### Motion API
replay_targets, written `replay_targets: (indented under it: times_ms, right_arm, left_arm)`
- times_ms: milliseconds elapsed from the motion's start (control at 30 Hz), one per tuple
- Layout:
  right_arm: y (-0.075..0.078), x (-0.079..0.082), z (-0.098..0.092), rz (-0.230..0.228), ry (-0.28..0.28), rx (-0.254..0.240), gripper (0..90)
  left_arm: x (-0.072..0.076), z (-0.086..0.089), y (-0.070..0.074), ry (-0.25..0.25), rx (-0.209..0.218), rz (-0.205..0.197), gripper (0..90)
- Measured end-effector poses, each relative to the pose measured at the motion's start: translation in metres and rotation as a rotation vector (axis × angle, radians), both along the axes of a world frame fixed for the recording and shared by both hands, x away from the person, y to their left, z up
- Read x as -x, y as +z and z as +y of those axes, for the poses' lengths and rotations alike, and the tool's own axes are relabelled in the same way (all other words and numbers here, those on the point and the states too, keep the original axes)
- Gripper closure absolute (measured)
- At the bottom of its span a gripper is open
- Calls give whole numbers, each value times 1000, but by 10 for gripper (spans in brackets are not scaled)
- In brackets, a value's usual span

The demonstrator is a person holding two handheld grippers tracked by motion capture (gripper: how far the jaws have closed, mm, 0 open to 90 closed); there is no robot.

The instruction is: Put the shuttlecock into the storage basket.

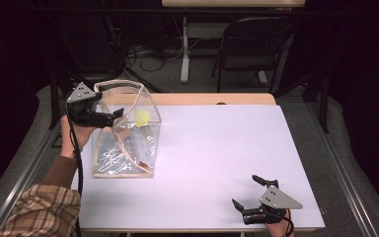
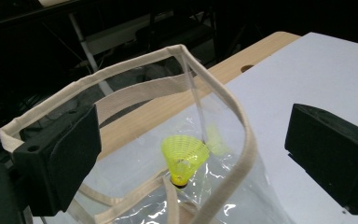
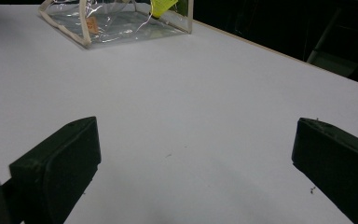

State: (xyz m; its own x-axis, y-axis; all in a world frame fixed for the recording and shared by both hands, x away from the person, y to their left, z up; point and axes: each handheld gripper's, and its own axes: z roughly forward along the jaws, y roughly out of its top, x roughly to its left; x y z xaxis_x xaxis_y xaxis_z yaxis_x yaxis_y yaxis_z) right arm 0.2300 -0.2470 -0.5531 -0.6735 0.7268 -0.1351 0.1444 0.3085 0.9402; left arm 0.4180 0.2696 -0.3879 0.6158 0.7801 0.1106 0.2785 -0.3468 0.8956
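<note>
A clear plastic bag (image 1: 126, 143) with beige trim stands on the left of the white table (image 1: 217, 148). A yellow shuttlecock (image 1: 141, 118) rests inside it, cork down (image 2: 182, 158). My left gripper (image 1: 114, 101) hovers at the bag's upper left rim, open. In the left gripper view the bag's top corner (image 2: 182, 49) lies between the wide-apart jaws, and the right pad (image 2: 331, 158) is clear of the trim. My right gripper (image 1: 246, 190) sits low near the table's front right edge, open with nothing between its jaws (image 3: 191, 149); it faces the bag (image 3: 112, 28) far across the table.
A small orange tag (image 1: 142, 163) lies in the bag's bottom. A wooden strip (image 1: 212, 98) runs along the table's far edge. Beyond it stand a dark chair (image 1: 251, 44) and a white table leg (image 1: 184, 49). A plaid sleeve (image 1: 39, 210) enters at the bottom left.
</note>
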Motion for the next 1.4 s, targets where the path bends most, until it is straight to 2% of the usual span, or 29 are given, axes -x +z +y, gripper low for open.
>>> replay_targets:
  times_ms: [333,700,1000,1400]
  right_arm:
    - [0,0,0,0,-1,0,8]
    - [0,0,0,0,-1,2,8]
    - [0,0,0,1,-1,1,8]
    - [0,0,0,4,0,5,8]
  left_arm:
    - [25,-3,1,-11,7,-10,3]
    - [55,-10,-4,-24,8,-46,3]
    - [77,-15,-15,-40,11,-56,3]
    - [95,-20,-34,-53,20,-43,2]
